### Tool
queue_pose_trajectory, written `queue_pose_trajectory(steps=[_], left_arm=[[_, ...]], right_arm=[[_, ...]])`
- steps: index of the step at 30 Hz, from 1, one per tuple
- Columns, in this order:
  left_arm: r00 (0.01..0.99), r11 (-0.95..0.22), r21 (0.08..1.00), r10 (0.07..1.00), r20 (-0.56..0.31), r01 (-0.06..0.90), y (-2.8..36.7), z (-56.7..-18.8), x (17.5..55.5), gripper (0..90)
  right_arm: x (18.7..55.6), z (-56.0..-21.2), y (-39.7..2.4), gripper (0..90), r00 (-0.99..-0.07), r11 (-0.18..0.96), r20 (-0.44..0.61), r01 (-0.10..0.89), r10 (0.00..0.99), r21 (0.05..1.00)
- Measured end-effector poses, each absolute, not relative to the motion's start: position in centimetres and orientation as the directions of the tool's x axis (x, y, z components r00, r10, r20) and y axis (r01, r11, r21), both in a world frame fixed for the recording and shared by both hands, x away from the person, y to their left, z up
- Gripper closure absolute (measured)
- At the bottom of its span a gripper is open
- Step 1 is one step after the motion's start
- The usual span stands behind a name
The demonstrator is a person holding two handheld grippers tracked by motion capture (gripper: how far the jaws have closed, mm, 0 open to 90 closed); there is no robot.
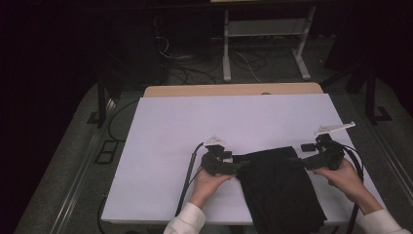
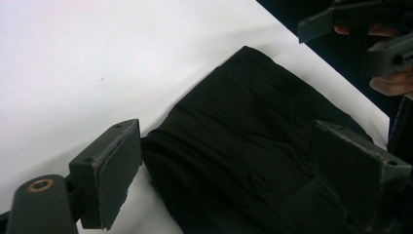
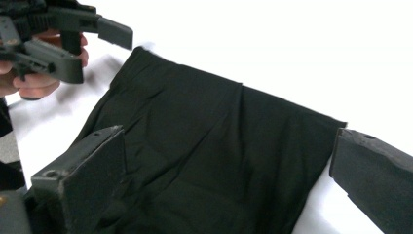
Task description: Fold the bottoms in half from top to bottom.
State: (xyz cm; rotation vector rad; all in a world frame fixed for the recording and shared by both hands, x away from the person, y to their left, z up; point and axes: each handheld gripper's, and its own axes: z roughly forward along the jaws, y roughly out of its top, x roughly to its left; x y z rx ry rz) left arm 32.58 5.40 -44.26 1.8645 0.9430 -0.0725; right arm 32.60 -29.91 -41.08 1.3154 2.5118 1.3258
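A folded black cloth (image 1: 277, 187) lies on the white table cover (image 1: 195, 126) at the near right, and its lower end reaches the near edge. My left gripper (image 1: 242, 168) is at the cloth's left edge, held in a hand with a white sleeve. Its jaws stand wide apart in the left gripper view (image 2: 234, 156), with the cloth (image 2: 253, 131) below them and neither pad pressing on it. My right gripper (image 1: 296, 162) is at the cloth's upper right corner. Its jaws (image 3: 229, 161) also stand wide open over the cloth (image 3: 209, 146) and hold nothing.
A strip of wooden tabletop (image 1: 234, 89) shows beyond the white cover. A white desk frame (image 1: 226, 48) and loose cables (image 1: 195, 73) are on the dark floor behind. A black cable (image 1: 187, 180) trails from the left gripper across the cover.
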Motion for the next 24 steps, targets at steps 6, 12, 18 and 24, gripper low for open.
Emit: queue_pose_trajectory(steps=[6,12,18,24], left_arm=[[0.696,-0.203,0.744,0.568,-0.44,0.636,5.3,-44.4,33.2,8.6],[0.68,-0.195,0.728,0.571,-0.46,0.657,5.3,-45.0,33.8,7.9],[0.674,-0.196,0.719,0.57,-0.47,0.667,5.0,-45.5,34.2,9.2],[0.672,-0.199,0.713,0.566,-0.477,0.673,4.8,-45.9,34.4,13.4]], right_arm=[[33.5,-41.4,-30.7,0.2,-0.637,0.285,0.336,0.671,0.693,0.684],[34.6,-42.1,-31.1,0.3,-0.624,0.288,0.334,0.684,0.706,0.67],[35.7,-43.0,-31.3,3.2,-0.615,0.298,0.33,0.697,0.716,0.652],[36.6,-43.7,-31.5,7.8,-0.609,0.299,0.337,0.707,0.718,0.641]])
